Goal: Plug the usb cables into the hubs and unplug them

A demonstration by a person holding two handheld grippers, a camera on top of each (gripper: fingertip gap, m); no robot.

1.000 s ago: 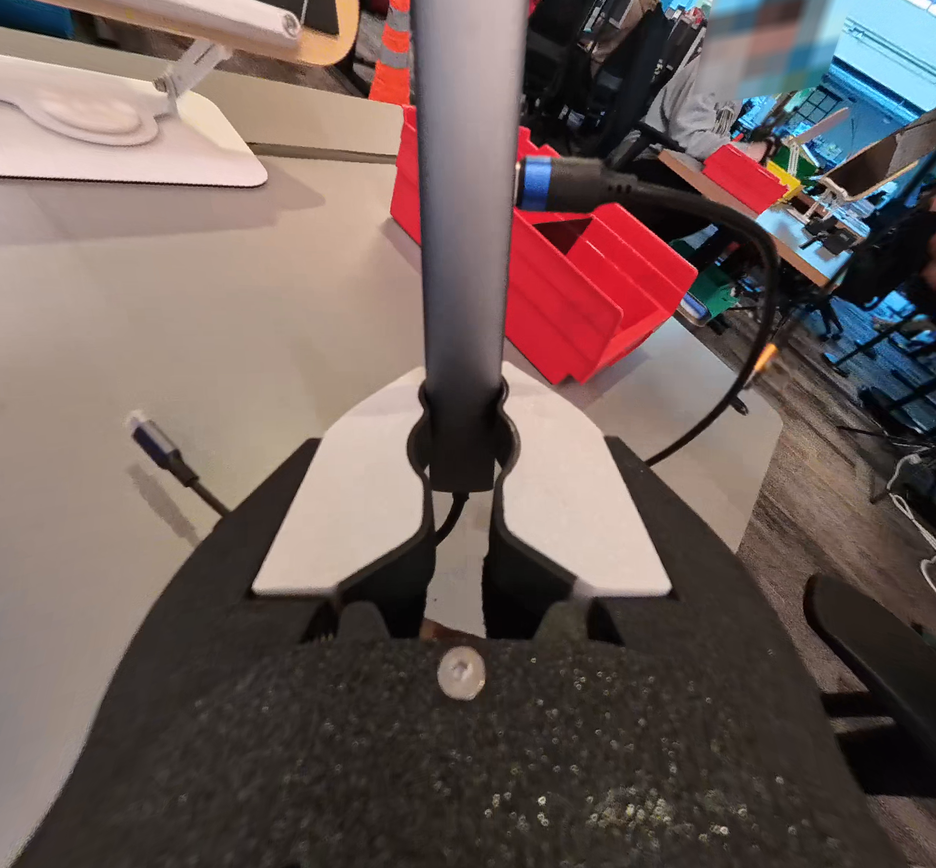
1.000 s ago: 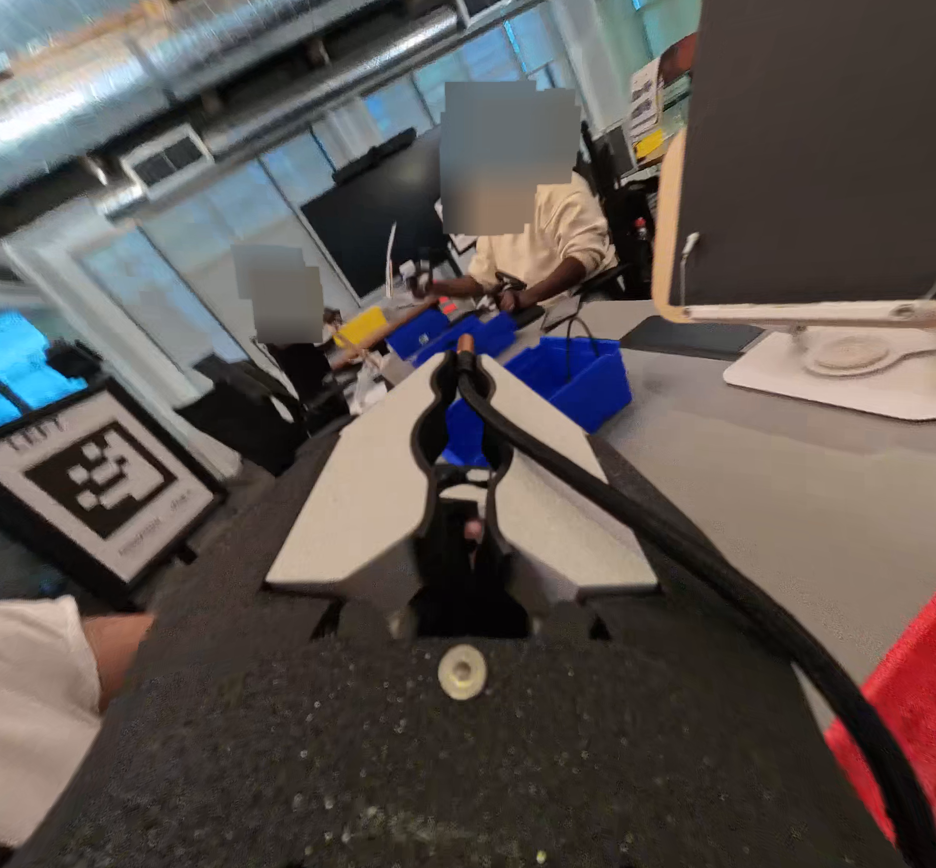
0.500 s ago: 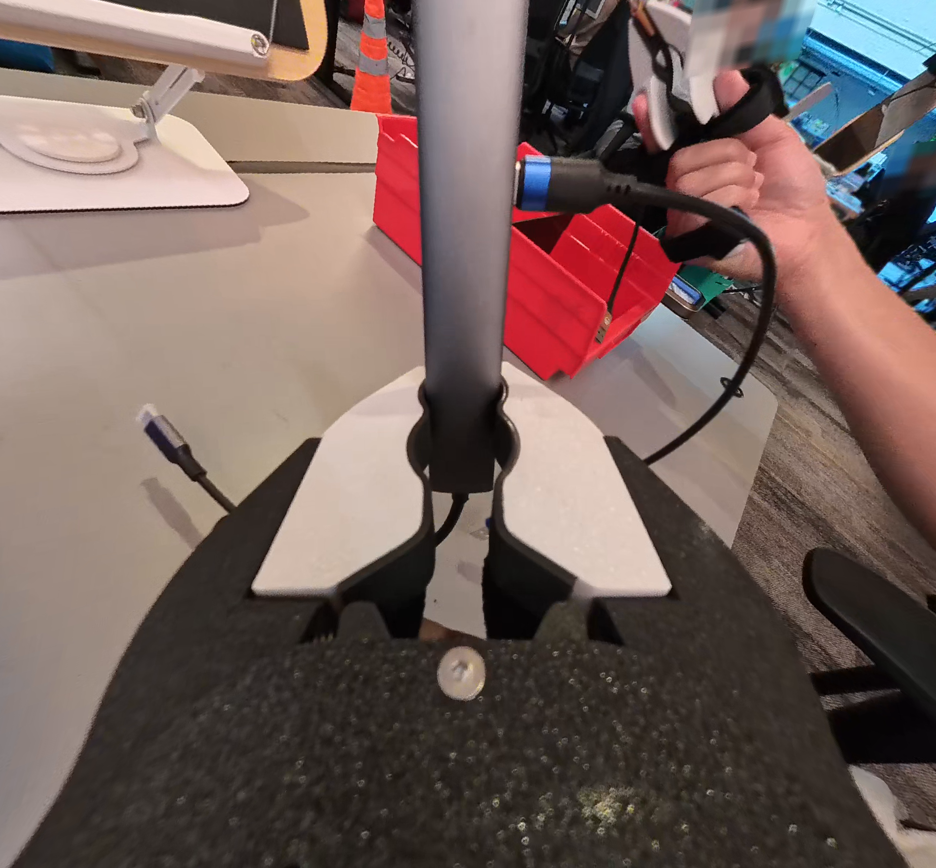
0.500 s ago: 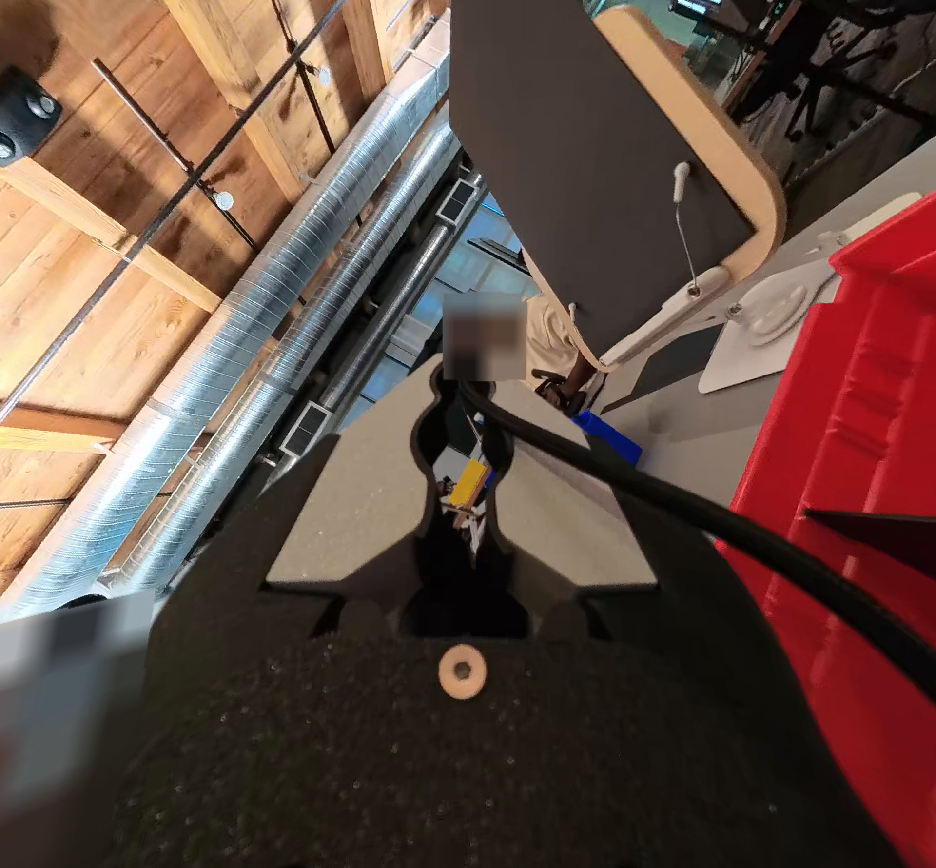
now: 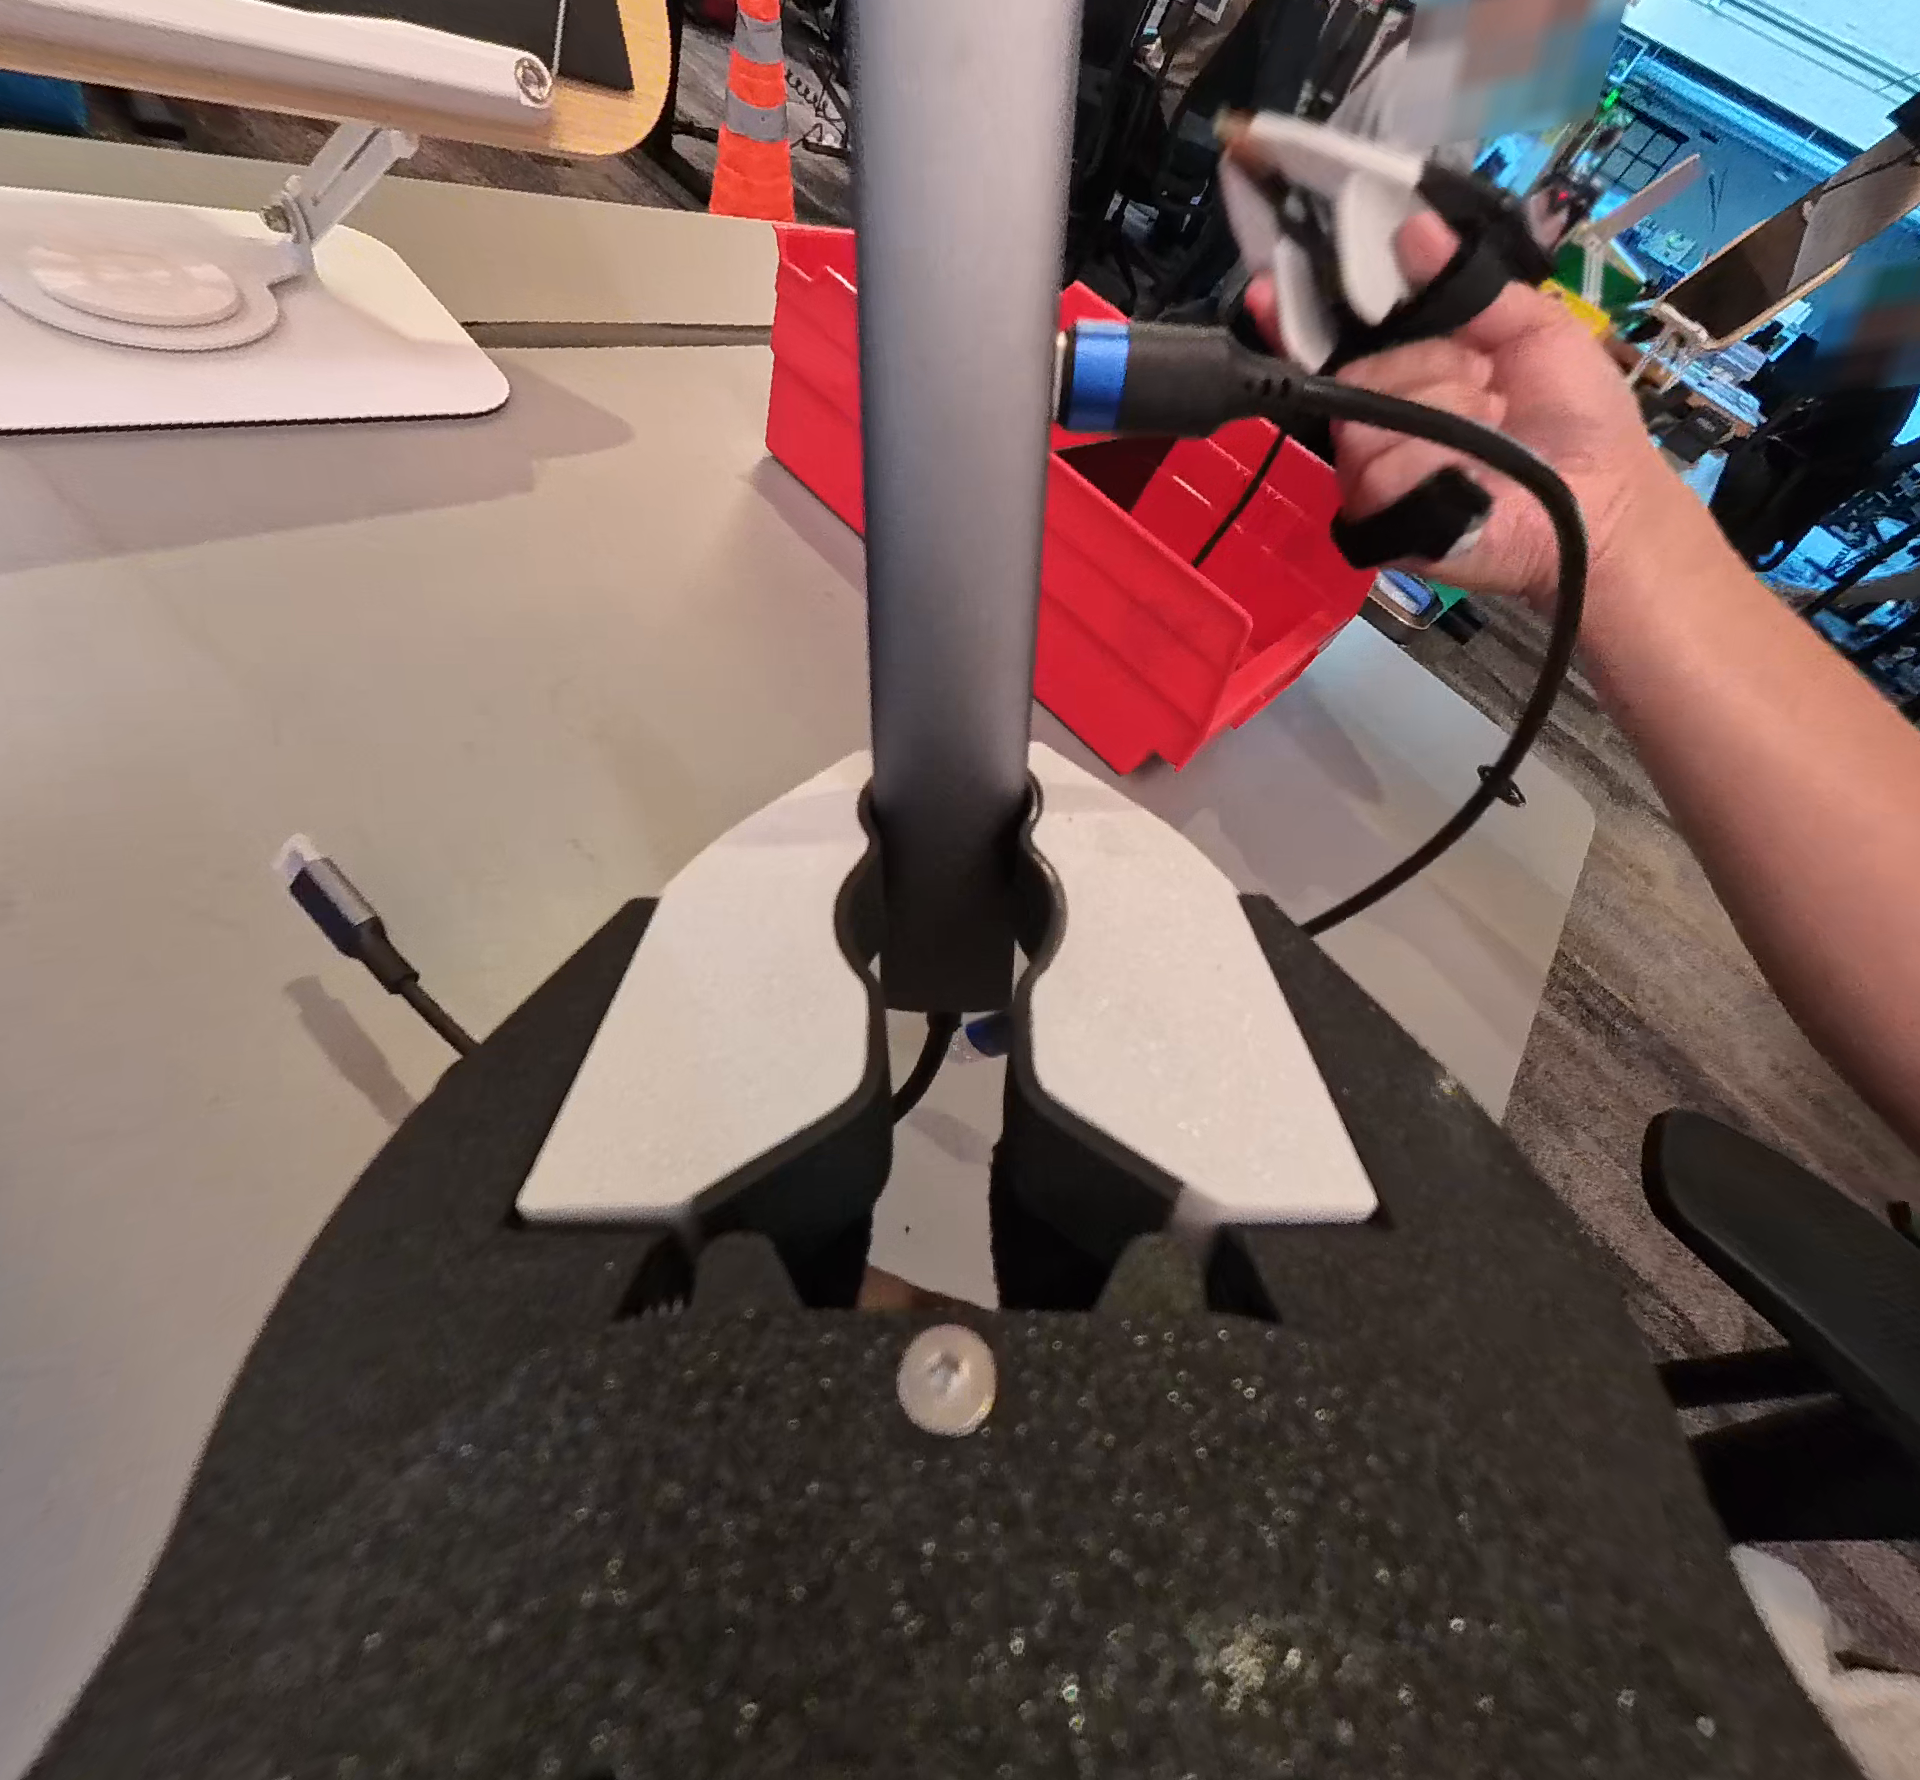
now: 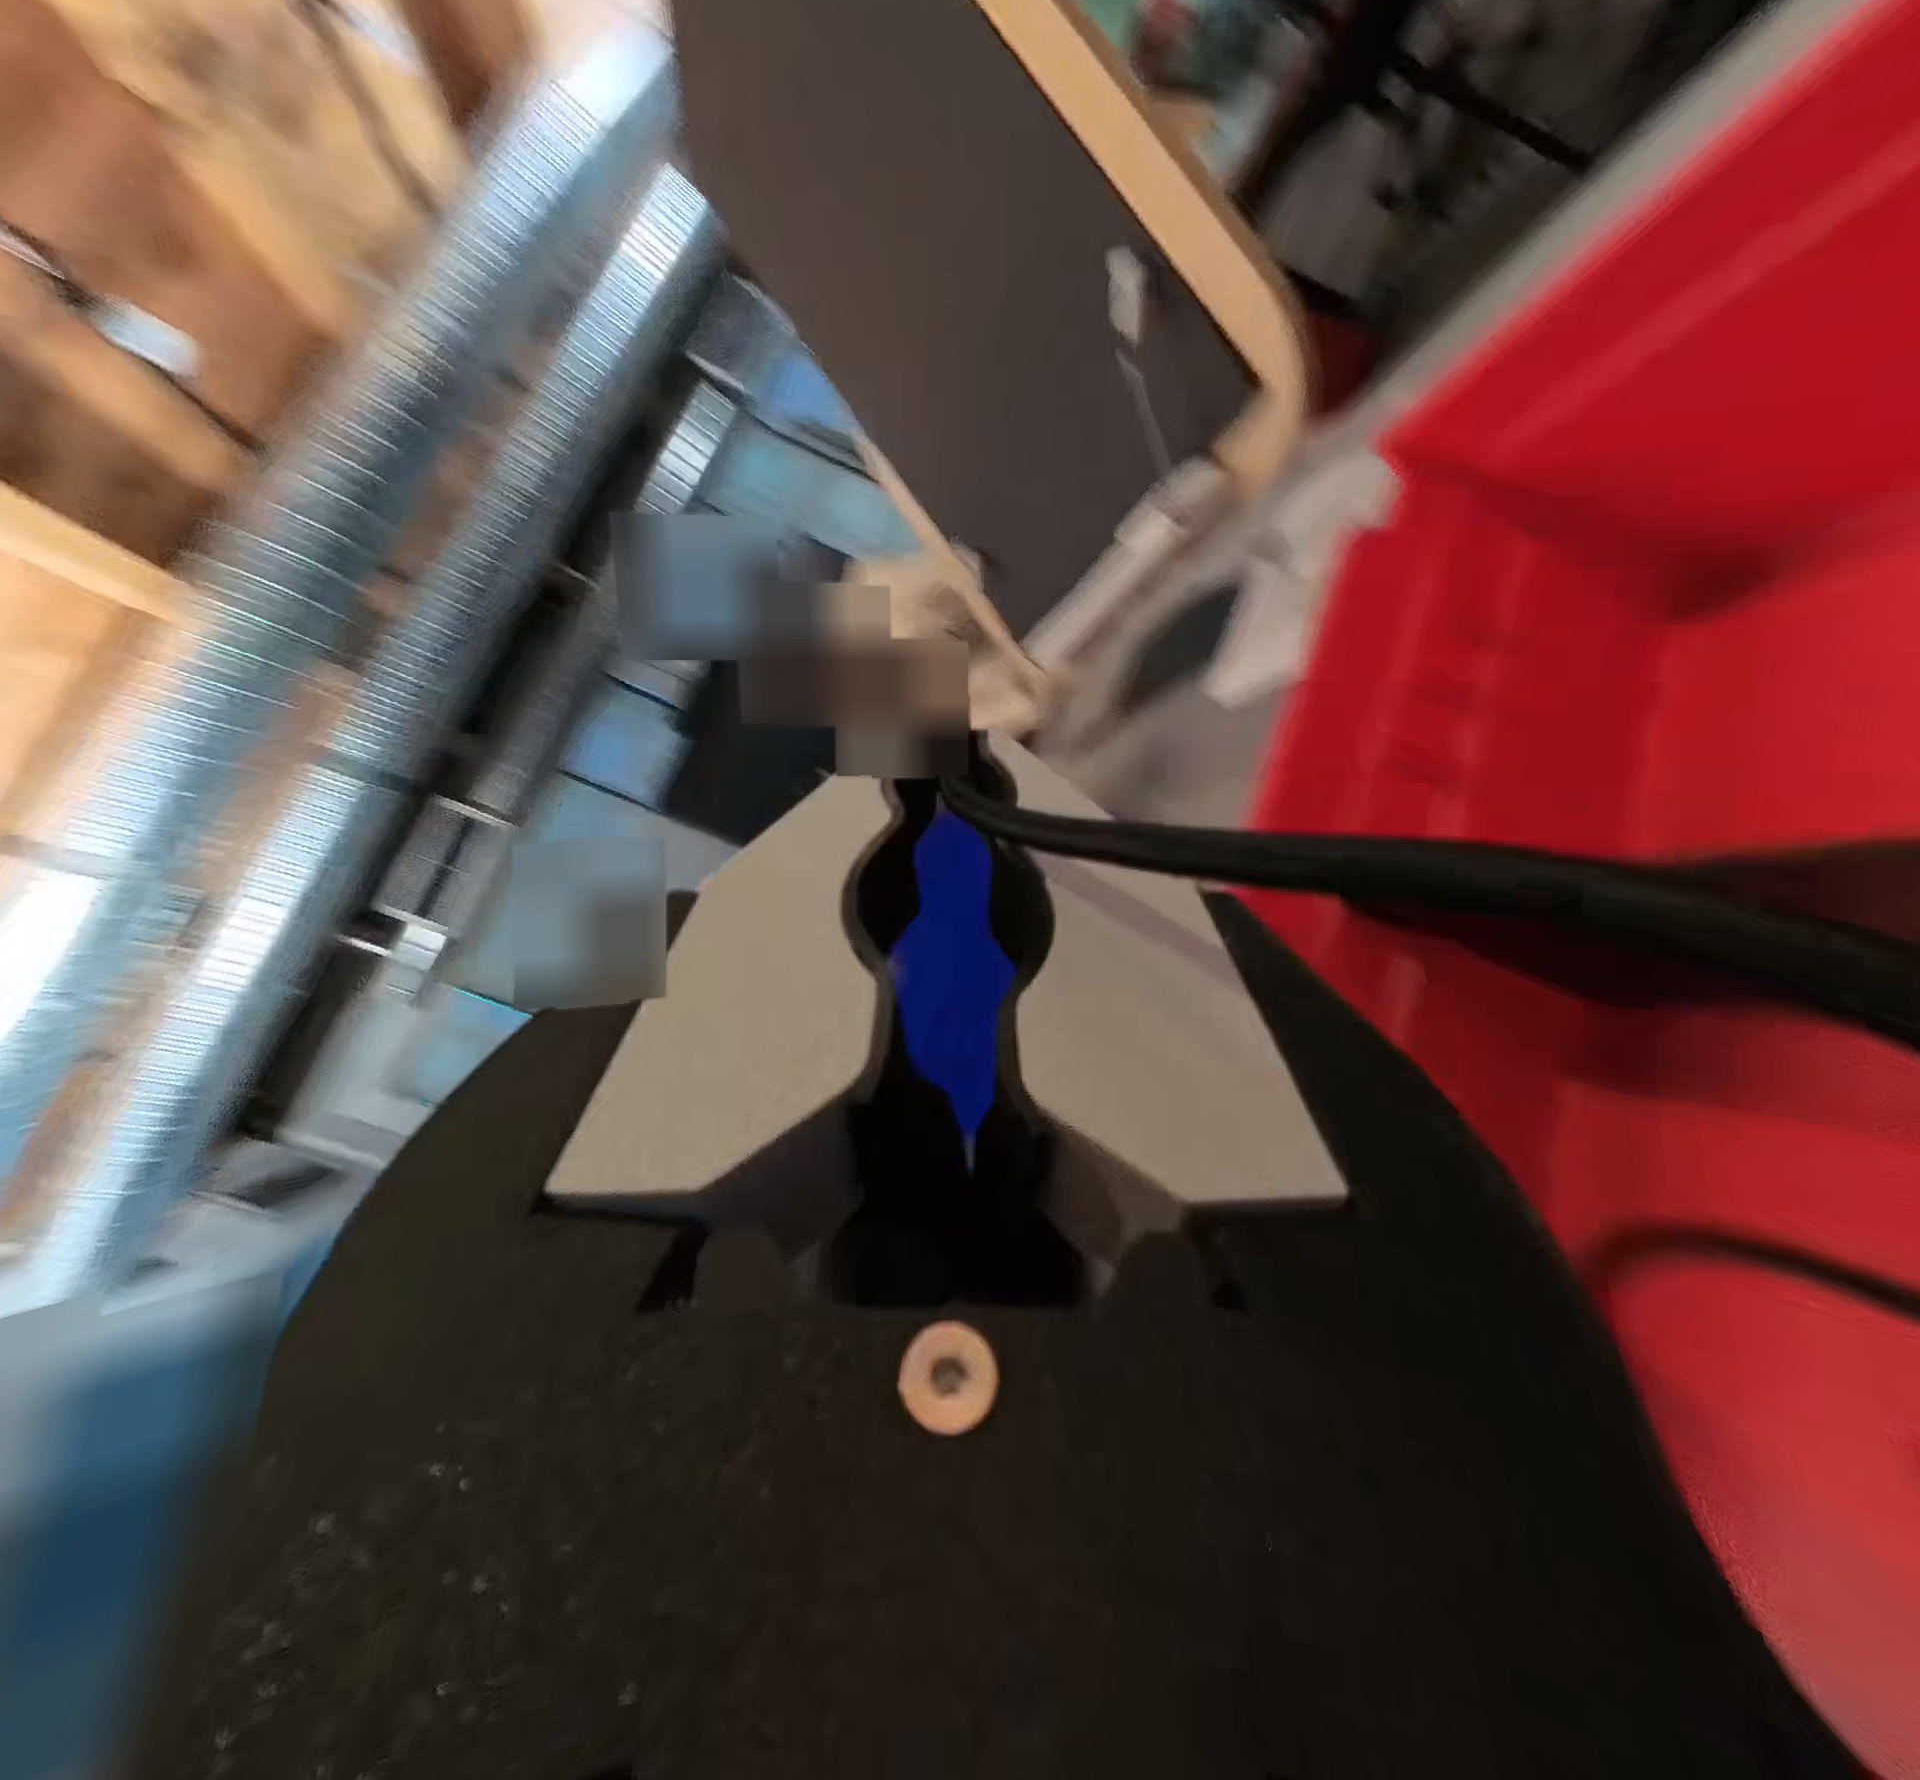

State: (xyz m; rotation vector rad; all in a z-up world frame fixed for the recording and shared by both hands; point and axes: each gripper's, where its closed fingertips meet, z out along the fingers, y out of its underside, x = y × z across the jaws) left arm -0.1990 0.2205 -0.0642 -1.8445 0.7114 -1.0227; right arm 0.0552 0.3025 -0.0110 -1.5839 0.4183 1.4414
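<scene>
While the grey hub was kept upright in the closed left gripper, presumably so that its side ports faced outward, a blue-collared plug was seated in the hub's right side. To the right of the hub, the right gripper was seen nearly closed on a thin black cable, the grip apparently meant for plugging its end in. Behind the hub stood a red bin; left of the hub, a loose USB plug lay on the table.

Grey hub upright; blue-collared plug seated; loose plug on table.
</scene>
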